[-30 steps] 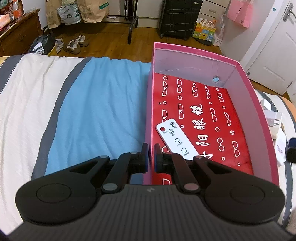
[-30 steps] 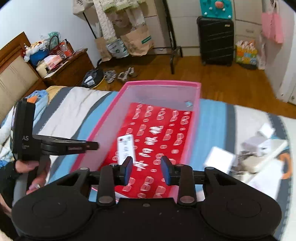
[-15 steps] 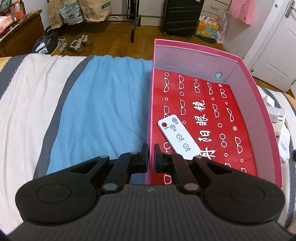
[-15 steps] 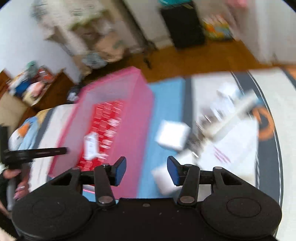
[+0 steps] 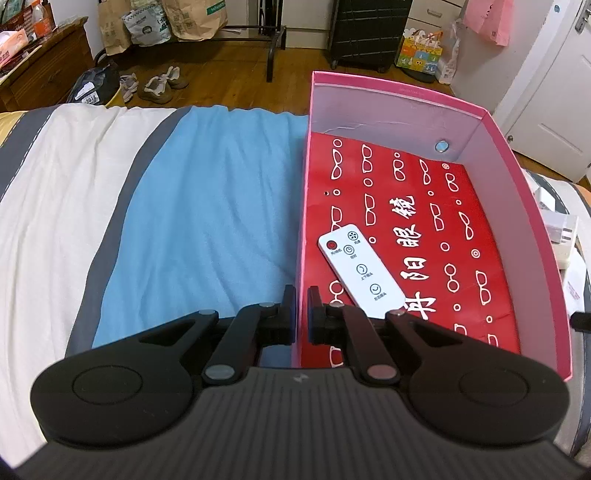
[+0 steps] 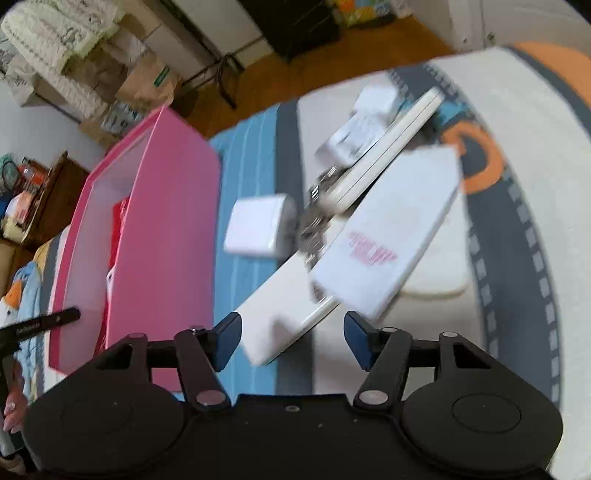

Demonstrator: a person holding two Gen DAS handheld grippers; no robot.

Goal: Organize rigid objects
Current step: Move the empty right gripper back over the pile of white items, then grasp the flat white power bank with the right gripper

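A pink box [image 5: 517, 206] with a red printed floor lies on the bed; it also shows in the right wrist view [image 6: 177, 236]. A white remote control [image 5: 360, 271] lies inside it. My left gripper [image 5: 301, 314] is shut on the box's left wall near the front corner. My right gripper [image 6: 291, 341] is open and empty above a pile right of the box: a long white slab [image 6: 291, 310], a white packet with pink print [image 6: 388, 240], a white charger [image 6: 260, 225], a white adapter [image 6: 358, 133] and metal keys [image 6: 314, 225].
The bed has a blue, white and grey striped cover [image 5: 207, 206]. Beyond its far edge is wood floor with shoes [image 5: 159, 83], paper bags [image 5: 192, 18] and a black suitcase [image 5: 369, 33]. A wooden dresser [image 5: 40, 70] stands at far left.
My right gripper has swung right, away from the box, to over the pile of white objects, and its jaws have opened wider. My left gripper stays clamped on the box wall.
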